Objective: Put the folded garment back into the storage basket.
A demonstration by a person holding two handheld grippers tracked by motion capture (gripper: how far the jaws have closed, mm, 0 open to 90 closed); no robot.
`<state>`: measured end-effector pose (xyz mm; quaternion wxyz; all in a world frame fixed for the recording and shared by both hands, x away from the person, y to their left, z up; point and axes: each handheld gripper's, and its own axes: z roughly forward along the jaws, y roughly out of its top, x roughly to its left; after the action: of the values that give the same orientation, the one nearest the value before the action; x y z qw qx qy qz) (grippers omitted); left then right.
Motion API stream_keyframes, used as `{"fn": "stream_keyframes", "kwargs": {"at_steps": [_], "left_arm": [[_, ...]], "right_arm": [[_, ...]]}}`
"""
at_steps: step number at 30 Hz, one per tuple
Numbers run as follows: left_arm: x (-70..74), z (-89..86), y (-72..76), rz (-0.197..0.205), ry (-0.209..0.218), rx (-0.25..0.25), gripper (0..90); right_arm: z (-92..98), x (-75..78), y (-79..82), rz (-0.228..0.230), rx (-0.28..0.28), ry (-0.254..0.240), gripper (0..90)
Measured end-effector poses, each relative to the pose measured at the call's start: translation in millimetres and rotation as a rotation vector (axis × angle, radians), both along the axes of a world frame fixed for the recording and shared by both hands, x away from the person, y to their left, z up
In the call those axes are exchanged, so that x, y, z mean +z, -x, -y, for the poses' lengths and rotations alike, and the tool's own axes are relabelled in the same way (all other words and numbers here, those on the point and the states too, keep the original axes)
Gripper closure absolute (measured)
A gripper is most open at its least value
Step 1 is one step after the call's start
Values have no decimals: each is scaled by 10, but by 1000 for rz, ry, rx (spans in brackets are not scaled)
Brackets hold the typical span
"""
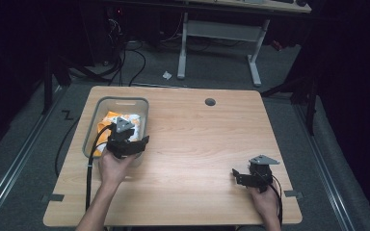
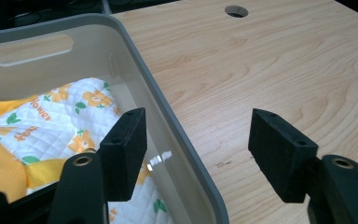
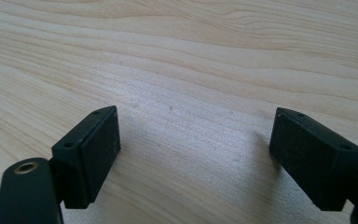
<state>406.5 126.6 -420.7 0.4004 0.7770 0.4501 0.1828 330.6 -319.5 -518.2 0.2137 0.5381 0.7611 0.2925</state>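
Work surface: a rectangular light-wood table (image 1: pixel 197 159) with rounded corners and a visible grain, bearing a round cable hole (image 1: pixel 210 102) near its far edge. Toward the table's left side stands a translucent grey plastic bin (image 1: pixel 90 130) with a slot handle cut in its far wall; inside it lies a quilted white cloth printed with orange flowers and green leaves (image 2: pixel 51 116), bunched against orange fabric (the print carries small lettering, too small to read with confidence). Left gripper (image 1: pixel 142 144): black, two-jawed, held in a hand (image 1: pixel 115 166) over the bin's near right corner; in the left gripper view its jaws stand apart with nothing between the pads, one pad inside the bin above the cloth, the other out over bare wood, so that the bin's right wall runs between them. Right gripper (image 1: pixel 235 174): black, held low near the table's near right corner, well apart from the bin; its jaws are spread wide over bare wood and grip nothing. Surroundings: a dark room with grey floor covering, black cables trailing on the floor beyond the table, a second desk on white legs (image 1: pixel 219 45) farther back, and a small white scrap (image 1: pixel 166 75) on the floor.
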Motion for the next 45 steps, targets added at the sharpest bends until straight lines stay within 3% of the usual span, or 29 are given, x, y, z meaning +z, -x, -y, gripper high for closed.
{"fn": "stream_keyframes", "kwargs": {"at_steps": [11,45], "left_arm": [[-2,133,69,-11,2,-44,373],[-123,363,194,-32,29,-108,371]], "right_arm": [[0,0,0,0,0,0,163],[0,0,0,0,0,0,163]]}}
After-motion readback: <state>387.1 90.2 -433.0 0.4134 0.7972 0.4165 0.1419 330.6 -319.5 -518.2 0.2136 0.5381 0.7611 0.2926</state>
